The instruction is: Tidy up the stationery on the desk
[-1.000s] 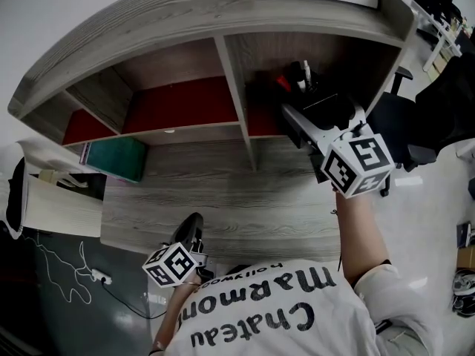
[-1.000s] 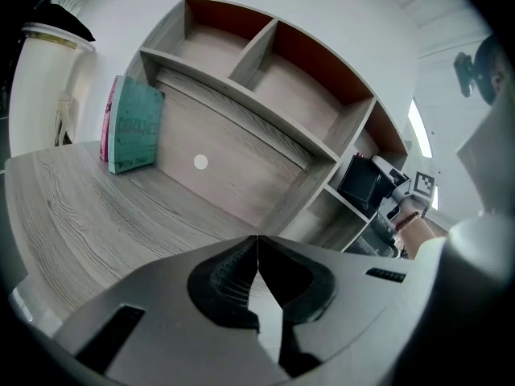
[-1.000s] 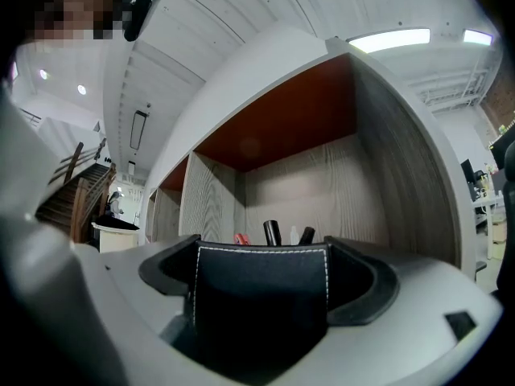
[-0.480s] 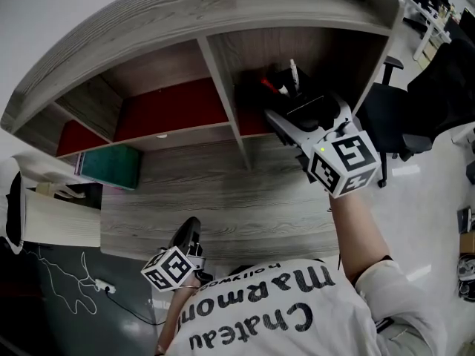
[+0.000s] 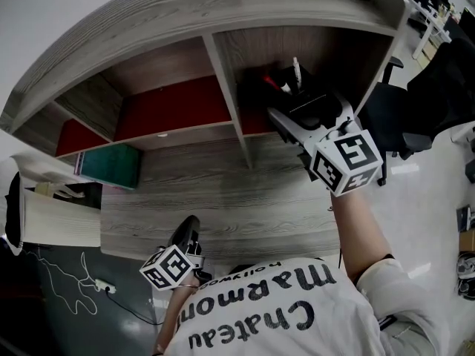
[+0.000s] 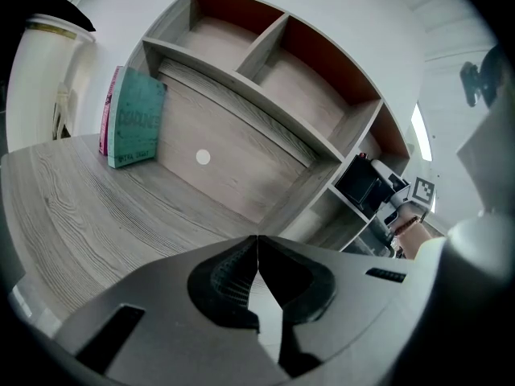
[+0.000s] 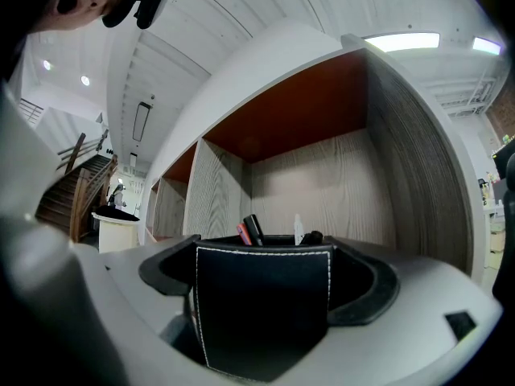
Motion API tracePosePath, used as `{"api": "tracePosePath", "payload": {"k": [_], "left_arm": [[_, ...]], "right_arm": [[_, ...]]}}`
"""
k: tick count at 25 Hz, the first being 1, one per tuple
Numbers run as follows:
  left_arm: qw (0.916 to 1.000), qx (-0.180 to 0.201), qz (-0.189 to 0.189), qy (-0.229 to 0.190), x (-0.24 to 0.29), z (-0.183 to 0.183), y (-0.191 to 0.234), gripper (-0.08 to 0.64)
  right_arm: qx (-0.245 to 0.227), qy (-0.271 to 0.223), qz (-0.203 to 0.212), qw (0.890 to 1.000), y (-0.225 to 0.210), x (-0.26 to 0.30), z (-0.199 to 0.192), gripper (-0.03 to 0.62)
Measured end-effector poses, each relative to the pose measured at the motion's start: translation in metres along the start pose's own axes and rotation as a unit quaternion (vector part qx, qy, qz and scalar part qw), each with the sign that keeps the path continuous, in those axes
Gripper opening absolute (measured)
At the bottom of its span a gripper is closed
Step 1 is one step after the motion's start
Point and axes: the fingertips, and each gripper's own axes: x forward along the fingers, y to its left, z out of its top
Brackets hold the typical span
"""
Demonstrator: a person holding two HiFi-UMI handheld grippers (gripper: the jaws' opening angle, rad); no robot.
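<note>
Pen holder (image 7: 261,312) clamped upright in the right tongs (image 5: 303,117)
It is straight ahead of them, inside the far right shelf compartment (image 7: 322,175); the left tongs (image 6: 257,252), together and empty, hang well apart at the surface's (image 6: 96,207) near edge

Grey wood-grain worktop (image 5: 230,199) carries a matching hutch shelf unit (image 5: 223,21) with red-backed compartments. White wall (image 5: 52,13) behind. Dark floor (image 5: 44,325) at left. Ceiling strip light (image 7: 400,41) lit.

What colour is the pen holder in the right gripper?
The pen holder is black with white stitching along its edges, clearest in the right gripper view.
</note>
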Motion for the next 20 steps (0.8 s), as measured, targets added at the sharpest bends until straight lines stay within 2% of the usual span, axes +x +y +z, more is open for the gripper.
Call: {"api": "tracePosePath", "payload": {"k": [20], "left_arm": [[0.9999,0.004,0.002,-0.016,-0.002,0.013,0.005,0.017]], "right_arm": [[-0.006,-0.003,-0.014,1.0,-0.002,0.01,-0.003,0.466]]}}
